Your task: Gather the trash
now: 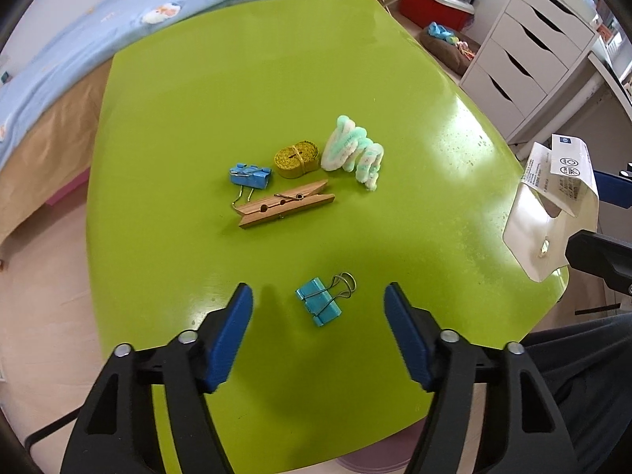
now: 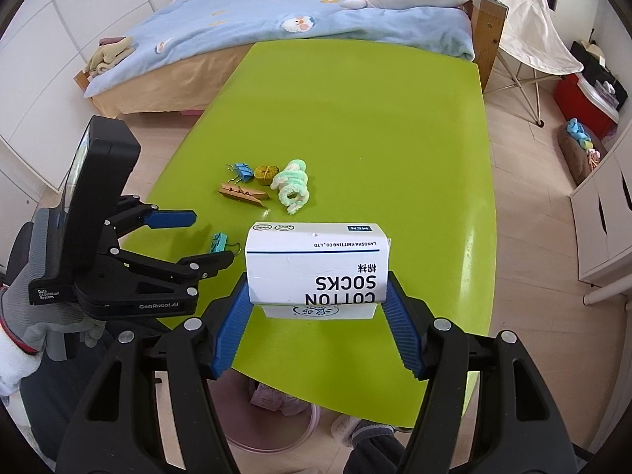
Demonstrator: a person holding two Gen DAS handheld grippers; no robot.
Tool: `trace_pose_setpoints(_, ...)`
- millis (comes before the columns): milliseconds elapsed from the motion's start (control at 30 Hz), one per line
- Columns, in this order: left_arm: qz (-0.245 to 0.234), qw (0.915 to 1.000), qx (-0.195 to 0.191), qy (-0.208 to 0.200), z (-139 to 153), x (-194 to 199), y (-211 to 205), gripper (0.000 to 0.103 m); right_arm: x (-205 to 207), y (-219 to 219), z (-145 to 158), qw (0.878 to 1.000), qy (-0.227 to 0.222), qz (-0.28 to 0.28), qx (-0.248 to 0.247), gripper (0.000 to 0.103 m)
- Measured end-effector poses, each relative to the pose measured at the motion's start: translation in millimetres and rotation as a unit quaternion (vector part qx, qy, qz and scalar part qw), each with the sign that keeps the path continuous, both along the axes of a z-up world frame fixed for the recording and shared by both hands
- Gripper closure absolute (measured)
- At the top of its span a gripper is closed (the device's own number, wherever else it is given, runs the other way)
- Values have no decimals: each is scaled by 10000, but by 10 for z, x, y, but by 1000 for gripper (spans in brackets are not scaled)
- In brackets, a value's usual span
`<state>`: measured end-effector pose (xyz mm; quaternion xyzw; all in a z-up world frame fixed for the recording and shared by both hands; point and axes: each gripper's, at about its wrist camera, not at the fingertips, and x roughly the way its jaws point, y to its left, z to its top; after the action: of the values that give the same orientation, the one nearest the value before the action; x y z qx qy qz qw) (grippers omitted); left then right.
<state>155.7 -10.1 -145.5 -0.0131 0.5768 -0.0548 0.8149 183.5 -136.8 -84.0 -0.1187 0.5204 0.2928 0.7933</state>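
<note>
While the right claw is clamping a white cardboard sock package between its blue pads, the print on it is reading upside down: "COTTON SOCKS", "LANGSHA KNITTING CO., LTD" and "MEN". The package is hanging just above the near edge of the green tabletop. To its left, the left claw, marked "GenRobot.AI" and "Data Acquisition System" and carried by a gloved hand, is standing partly open over a teal binder clip; the clip is lying between the pads, which are not touching it. Farther along the tabletop, a wooden clothespin, a blue binder clip, a rolled yellow tape measure and a coiled white-and-mint chenille stem are sitting close together. A bed with a blue duvet is lying beyond.
</note>
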Motion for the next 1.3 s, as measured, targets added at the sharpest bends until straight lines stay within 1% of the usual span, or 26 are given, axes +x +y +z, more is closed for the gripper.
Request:
trace_pose_setpoints(133,-24,10000,-46,33,-25,17,-2,66,-6,5,-15,10000,-4,17,4,38)
trace_pose_setpoints(167,-31,10000,-61,57,-33,17,6,74,-8,9,-18,10000,-5,19,8,38)
trace_pose_setpoints(233,-42,9999,-76,67,-41,8,11,81,-3,9,-18,10000,-9,22,7,38)
trace_pose_setpoints(267,-41,9999,-73,61,-36,-2,24,88,-4,13,-19,10000,-18,24,11,38)
trace_pose_setpoints(333,-42,10000,-57,37,-22,-18,41,91,-16,19,-21,10000,-33,22,14,38)
trace_pose_setpoints(400,-49,10000,-31,2,-1,-43,58,97,-30,22,-17,10000,-57,19,23,39)
trace_pose_setpoints(600,-122,9999,16,-114,112,-142,74,99,-109,25,18,9999,-120,-1,72,39)
trace_pose_setpoints(900,-307,9982,86,-512,469,-496,-7,100,-383,-45,173,9994,-274,-21,201,39)
trace_pose_setpoints(1100,-380,9964,20,-758,679,-808,-34,101,-609,-125,282,9988,-392,-4,290,39)
trace_pose_setpoints(1167,-361,9959,-44,-824,743,-898,-13,103,-702,-159,307,9986,-410,3,321,39)
trace_pose_setpoints(1300,-271,9956,-188,-875,798,-1078,12,103,-857,-210,336,9985,-395,3,385,39)
